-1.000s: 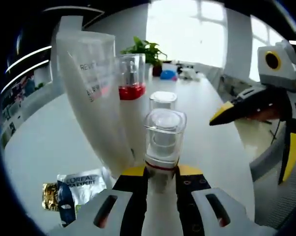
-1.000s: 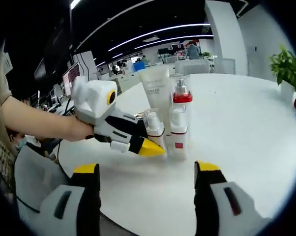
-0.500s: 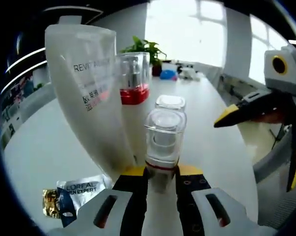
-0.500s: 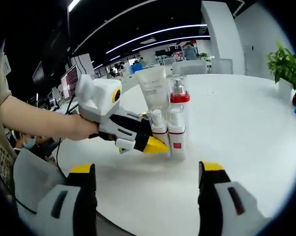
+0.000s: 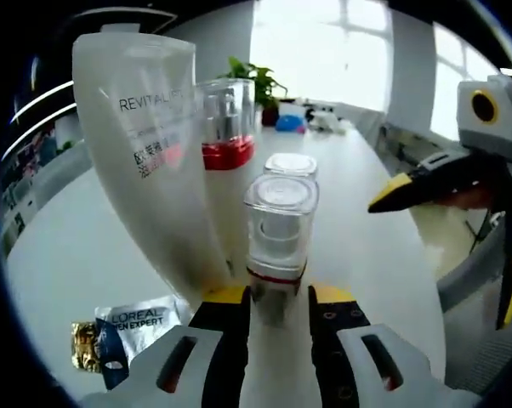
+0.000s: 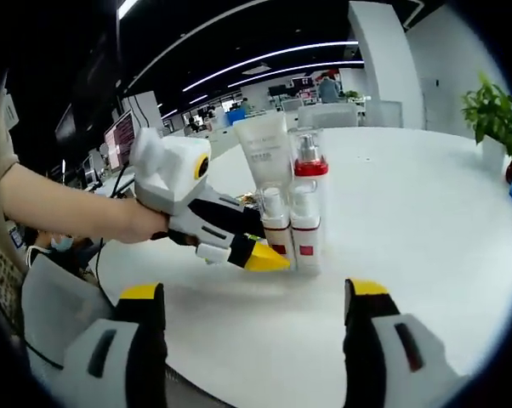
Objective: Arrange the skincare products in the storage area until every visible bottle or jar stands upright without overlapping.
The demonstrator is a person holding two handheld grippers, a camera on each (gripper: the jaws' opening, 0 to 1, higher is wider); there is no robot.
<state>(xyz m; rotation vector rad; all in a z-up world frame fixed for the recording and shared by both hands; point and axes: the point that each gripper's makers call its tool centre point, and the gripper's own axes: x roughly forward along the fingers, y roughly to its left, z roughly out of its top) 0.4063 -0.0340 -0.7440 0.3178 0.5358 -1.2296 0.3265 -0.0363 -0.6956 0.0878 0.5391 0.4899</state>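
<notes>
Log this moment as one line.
left gripper: opening around small bottle | right gripper: open, idle | tube, bottles upright, clustered

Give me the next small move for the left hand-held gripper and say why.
Probably open it a little more and draw straight back. The small clear-capped bottle stands upright on the white table between the left hand-held gripper jaws, and a gap now shows on each side. It sits close to the white tube and the red-collared bottle, so a sideways pull might topple them.
</notes>
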